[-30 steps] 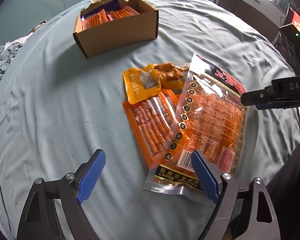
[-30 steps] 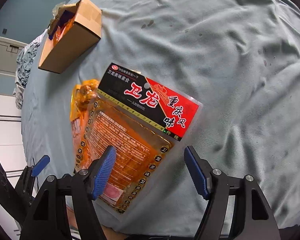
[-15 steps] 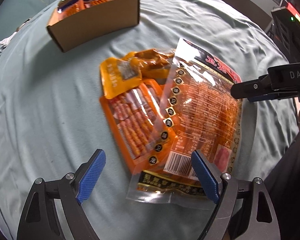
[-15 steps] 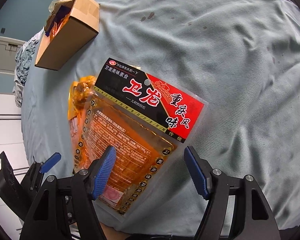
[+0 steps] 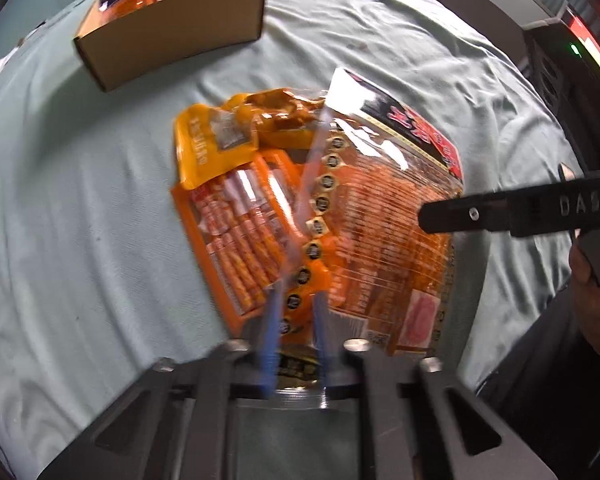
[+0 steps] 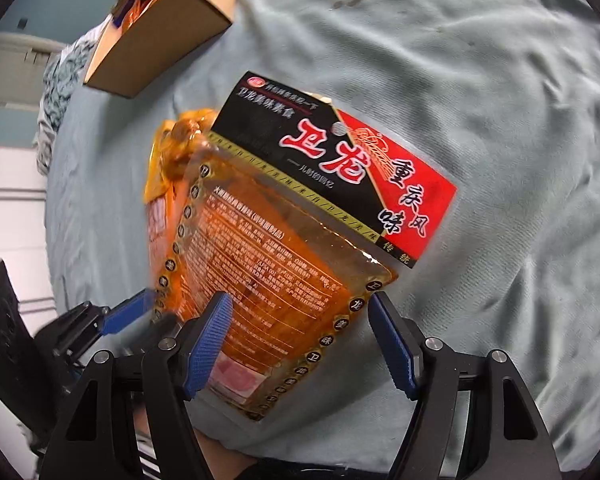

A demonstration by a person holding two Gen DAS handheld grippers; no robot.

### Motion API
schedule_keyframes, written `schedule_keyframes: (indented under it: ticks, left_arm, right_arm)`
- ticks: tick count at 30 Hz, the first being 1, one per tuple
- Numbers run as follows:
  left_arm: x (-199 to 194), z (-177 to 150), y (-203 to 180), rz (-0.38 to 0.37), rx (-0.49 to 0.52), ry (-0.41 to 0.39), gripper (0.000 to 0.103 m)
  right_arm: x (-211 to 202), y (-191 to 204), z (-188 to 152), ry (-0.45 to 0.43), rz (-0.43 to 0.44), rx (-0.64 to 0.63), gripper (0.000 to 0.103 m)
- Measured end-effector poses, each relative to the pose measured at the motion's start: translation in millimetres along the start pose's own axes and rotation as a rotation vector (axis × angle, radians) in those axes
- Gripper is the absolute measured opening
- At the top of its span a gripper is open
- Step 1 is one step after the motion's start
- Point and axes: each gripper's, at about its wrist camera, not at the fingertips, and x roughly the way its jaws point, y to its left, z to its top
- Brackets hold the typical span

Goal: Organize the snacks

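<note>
Glossy clear snack pouch with a red-black header printed 卫龙, centre frame on wrinkled teal cloth. Left gripper jaws closing on its corner; right gripper jaws apart. Cardboard box upper left.

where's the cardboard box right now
The cardboard box sits at the far left of the bed cover, beyond the pile of snack packets, top left in both wrist views.

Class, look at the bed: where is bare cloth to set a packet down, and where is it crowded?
Bare sheet lies left of the snack pile, below the cardboard box, and right of the big red-topped packet. The middle, where packets overlap, is crowded.
</note>
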Motion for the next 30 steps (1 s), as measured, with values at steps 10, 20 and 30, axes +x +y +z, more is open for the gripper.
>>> schedule_keyframes:
  ticks: [10,20,30]
  left_arm:
    - [-22.4,-3.6,-12.4,0.035,0.021,-0.061,0.0]
    - [-100.5,-9.6,-4.0,-0.065,-0.054,-0.301,0.0]
    - [-178.6,-20.8,30.1,-0.104,-0.144,-0.611,0.0]
  right_arm:
    - [4.3,-5.5,2.5,0.009,0.036,0.042,0.07]
    - [-27.4,-15.7,-3.6,-0.161,-0.027,0.094,0.07]
    - [-34.6,-15.9,-8.0,-0.18,-0.024,0.1,0.07]
